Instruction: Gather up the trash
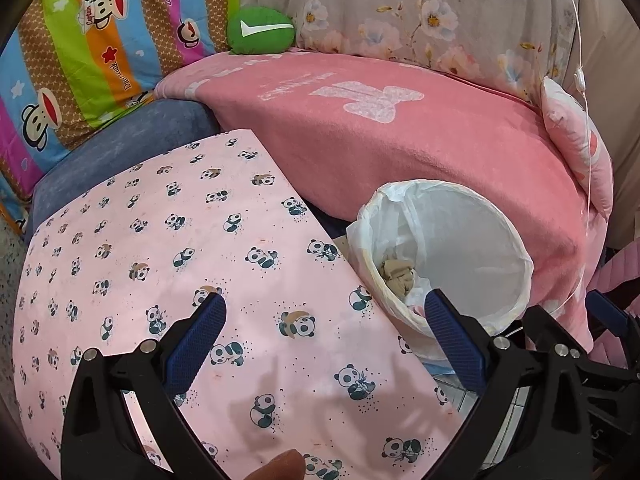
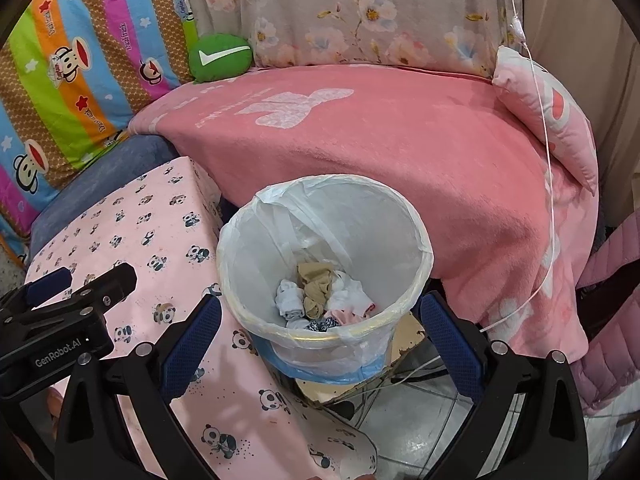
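Observation:
A round trash bin lined with a white plastic bag stands between the panda-print table and the pink-covered sofa; it also shows in the left wrist view. Crumpled white, tan and pink trash lies at its bottom, partly seen in the left wrist view. My right gripper is open and empty, its blue pads either side of the bin's near rim. My left gripper is open and empty above the table's right edge, beside the bin; its body shows in the right wrist view.
The table wears a pink panda-print cloth. A pink blanket covers the sofa, with a green cushion, a striped monkey-print quilt and a floral cover behind. A thin white cord hangs at right. Tiled floor lies below.

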### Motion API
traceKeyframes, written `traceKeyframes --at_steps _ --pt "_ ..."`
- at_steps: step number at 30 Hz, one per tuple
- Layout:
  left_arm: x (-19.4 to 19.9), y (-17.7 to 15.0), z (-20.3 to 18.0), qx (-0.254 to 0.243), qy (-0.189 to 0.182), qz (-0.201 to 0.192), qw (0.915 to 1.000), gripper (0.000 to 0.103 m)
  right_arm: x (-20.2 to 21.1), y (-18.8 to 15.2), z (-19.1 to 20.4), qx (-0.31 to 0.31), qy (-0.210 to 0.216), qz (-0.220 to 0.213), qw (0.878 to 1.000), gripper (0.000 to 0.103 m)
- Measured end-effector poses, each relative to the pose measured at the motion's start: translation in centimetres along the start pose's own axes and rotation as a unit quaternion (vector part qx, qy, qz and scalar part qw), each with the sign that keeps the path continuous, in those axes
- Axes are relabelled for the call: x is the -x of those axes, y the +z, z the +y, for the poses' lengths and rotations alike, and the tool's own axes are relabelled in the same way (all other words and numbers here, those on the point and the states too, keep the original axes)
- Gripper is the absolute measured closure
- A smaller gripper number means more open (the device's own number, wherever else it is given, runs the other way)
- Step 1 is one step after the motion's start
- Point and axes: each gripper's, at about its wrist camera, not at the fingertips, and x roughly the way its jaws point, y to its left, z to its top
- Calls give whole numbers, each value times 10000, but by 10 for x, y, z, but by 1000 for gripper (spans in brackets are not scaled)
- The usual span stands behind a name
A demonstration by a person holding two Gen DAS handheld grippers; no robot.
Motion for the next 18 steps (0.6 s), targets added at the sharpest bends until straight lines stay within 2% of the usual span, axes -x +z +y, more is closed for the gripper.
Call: traceKeyframes --at_steps 18 --pt "-3 -6 -4 2 66 133 9999 8 -1 -2 -7 -63 -16 23 10000 5"
